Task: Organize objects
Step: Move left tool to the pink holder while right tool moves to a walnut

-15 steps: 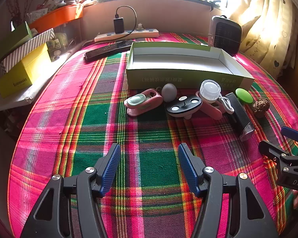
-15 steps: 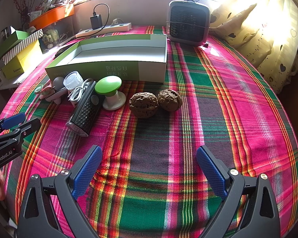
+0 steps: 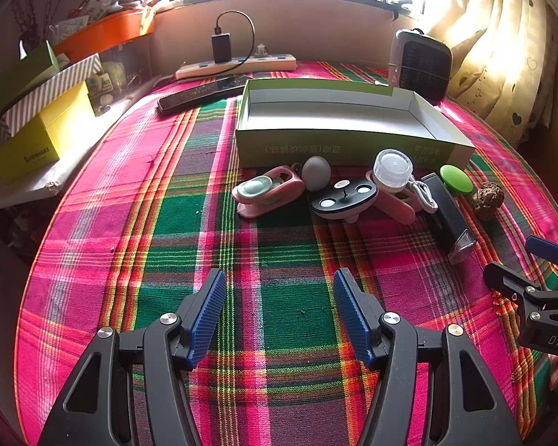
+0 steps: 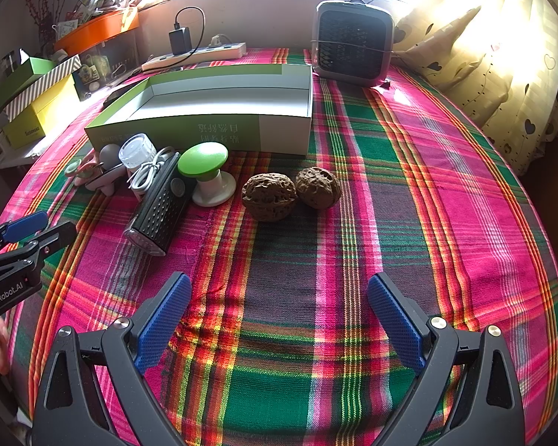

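An empty green box (image 3: 353, 145) (image 4: 189, 130) lies on the plaid cloth. In front of it runs a row of small objects: a pink clip with a mint pad (image 3: 266, 191), a grey egg (image 3: 316, 173), a black two-pad disc (image 3: 344, 199), a clear cap on a pink handle (image 3: 392, 169), a black grille device (image 4: 160, 204), a green-topped knob (image 4: 204, 171) and two walnuts (image 4: 269, 195) (image 4: 318, 187). My left gripper (image 3: 279, 312) stands open, short of the clip and disc. My right gripper (image 4: 279, 316) stands open, short of the walnuts. Both hold nothing.
A small heater (image 4: 353, 42) stands behind the box. A power strip (image 3: 238, 65) with a charger and a dark remote (image 3: 201, 94) lie at the back. Stacked boxes (image 3: 37, 130) and an orange tray (image 3: 104, 31) sit at left; curtains (image 4: 502, 55) hang at right.
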A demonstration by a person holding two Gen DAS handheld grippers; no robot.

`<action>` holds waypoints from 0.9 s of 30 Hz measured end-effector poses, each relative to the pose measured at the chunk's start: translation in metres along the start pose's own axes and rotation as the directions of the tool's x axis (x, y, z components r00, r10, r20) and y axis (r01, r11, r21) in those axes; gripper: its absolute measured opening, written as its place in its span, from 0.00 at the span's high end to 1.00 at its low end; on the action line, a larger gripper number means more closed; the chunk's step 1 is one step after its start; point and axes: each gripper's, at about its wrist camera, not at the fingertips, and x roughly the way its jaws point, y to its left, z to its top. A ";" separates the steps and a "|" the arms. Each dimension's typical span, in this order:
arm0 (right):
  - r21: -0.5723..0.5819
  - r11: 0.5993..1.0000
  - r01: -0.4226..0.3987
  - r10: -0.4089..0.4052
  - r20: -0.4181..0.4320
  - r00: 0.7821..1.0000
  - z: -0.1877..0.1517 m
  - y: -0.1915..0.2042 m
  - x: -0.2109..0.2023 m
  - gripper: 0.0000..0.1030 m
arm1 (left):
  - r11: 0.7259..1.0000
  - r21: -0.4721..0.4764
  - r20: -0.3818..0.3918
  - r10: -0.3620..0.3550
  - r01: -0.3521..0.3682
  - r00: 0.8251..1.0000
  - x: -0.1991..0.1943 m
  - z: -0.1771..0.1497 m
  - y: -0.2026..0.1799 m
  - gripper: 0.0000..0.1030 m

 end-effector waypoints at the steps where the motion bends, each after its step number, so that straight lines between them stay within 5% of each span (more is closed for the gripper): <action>1: -0.001 1.000 -0.003 0.003 0.000 1.000 -0.002 -0.002 -0.001 0.07 | 1.000 0.008 -0.001 -0.005 0.005 1.000 0.000 0.000 0.001 0.42; 9: 0.034 0.998 -0.043 0.043 0.009 0.999 0.003 -0.025 -0.002 0.06 | 0.996 0.072 -0.017 -0.051 0.052 0.999 0.001 0.005 0.003 0.42; 20: 0.065 0.996 0.061 -0.061 -0.005 0.998 0.022 -0.056 0.005 0.08 | 0.997 -0.010 -0.037 -0.081 0.081 0.996 0.011 0.022 0.029 0.42; 27: 0.015 0.999 0.039 -0.039 -0.004 0.999 0.032 -0.055 0.012 0.12 | 0.995 -0.014 -0.046 -0.095 0.094 0.994 0.021 0.034 0.037 0.42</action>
